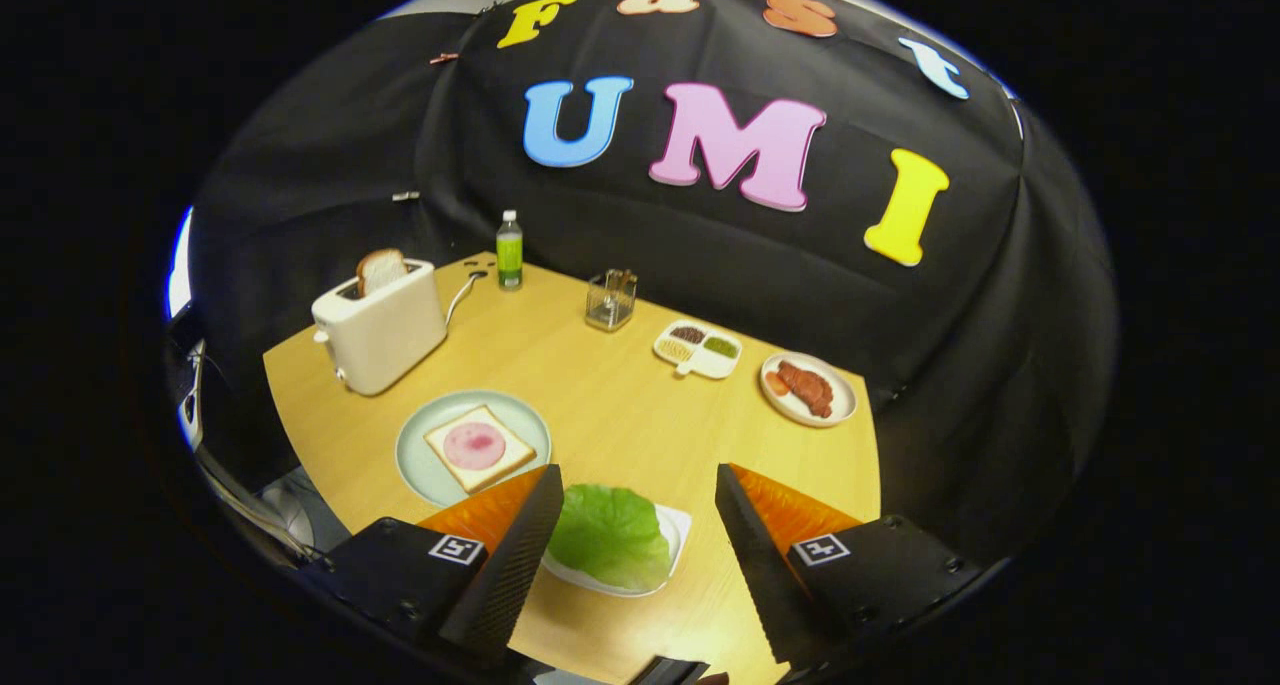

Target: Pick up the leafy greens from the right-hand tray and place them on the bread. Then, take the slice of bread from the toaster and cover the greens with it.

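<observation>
A leafy green (612, 533) lies on a white tray (676, 531) on the wooden table, between my two fingers and nearer the left one. My gripper (640, 517) is open and hovers above the tray with nothing held. Beyond the left finger sits a pale green plate (425, 460) carrying a slice of bread (479, 447) topped with a round pink slice. Farther back on the left stands a white toaster (382, 333) with a second slice of bread (381, 270) sticking up out of its slot.
At the back of the table (600, 405) stand a small bottle (510, 251) and a clear holder (611, 299). A white divided dish (698, 349) and a plate of sausage (808, 388) sit to the right. The table's right edge runs close to the wall cloth.
</observation>
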Demonstrator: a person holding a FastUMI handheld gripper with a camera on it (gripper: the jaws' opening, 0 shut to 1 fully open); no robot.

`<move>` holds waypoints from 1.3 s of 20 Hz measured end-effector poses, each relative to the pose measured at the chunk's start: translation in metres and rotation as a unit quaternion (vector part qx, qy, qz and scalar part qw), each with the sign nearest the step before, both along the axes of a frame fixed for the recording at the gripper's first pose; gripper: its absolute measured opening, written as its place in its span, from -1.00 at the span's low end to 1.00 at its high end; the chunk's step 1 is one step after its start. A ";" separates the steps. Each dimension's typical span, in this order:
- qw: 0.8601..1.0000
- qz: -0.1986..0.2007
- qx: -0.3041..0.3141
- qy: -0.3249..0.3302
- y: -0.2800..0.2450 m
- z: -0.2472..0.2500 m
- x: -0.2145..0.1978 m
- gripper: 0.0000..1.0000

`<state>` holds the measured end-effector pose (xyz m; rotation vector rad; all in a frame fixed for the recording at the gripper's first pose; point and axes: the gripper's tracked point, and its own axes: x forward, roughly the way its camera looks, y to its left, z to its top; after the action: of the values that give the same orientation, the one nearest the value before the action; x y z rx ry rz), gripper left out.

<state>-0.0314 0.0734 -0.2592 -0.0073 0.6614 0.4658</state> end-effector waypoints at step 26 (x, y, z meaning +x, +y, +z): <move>0.975 0.121 -0.058 0.177 0.039 -0.162 -0.017 -0.84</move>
<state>-0.0483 0.1120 -0.4213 -0.1182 1.0446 0.6705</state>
